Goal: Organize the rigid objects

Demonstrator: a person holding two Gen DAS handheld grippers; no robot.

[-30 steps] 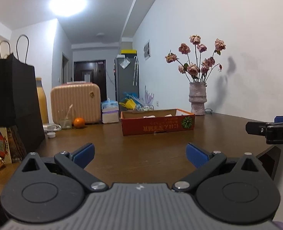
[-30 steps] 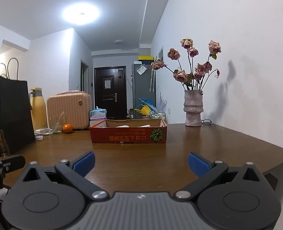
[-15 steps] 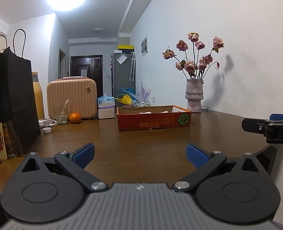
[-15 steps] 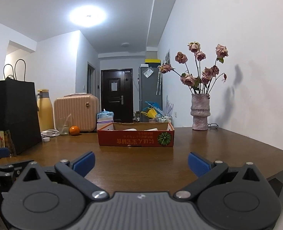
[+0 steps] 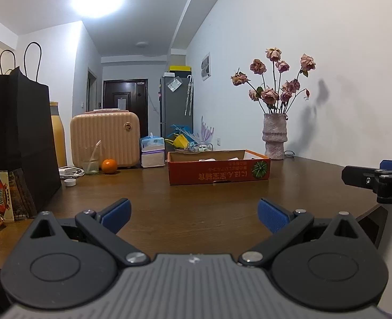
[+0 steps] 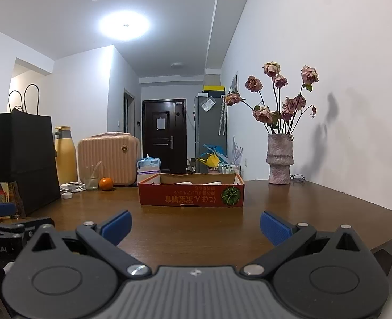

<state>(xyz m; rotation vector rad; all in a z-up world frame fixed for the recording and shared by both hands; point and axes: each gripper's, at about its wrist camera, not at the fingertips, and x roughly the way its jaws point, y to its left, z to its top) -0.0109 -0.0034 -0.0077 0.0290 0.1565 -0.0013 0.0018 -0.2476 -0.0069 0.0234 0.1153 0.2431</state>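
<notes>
Both my left gripper (image 5: 193, 214) and right gripper (image 6: 194, 226) hover with fingers spread apart, empty, facing the shallow red cardboard box (image 5: 218, 171) on the dark wooden table (image 5: 185, 199).

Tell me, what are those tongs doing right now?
Left tongs open, empty. Right tongs open, empty. Red cardboard box ahead on table, untouched. Path to it clear.

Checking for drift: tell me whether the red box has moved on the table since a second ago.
Cannot tell. The red box sits lower in the right view, but the vase and door dropped too, so the camera moved.
</notes>
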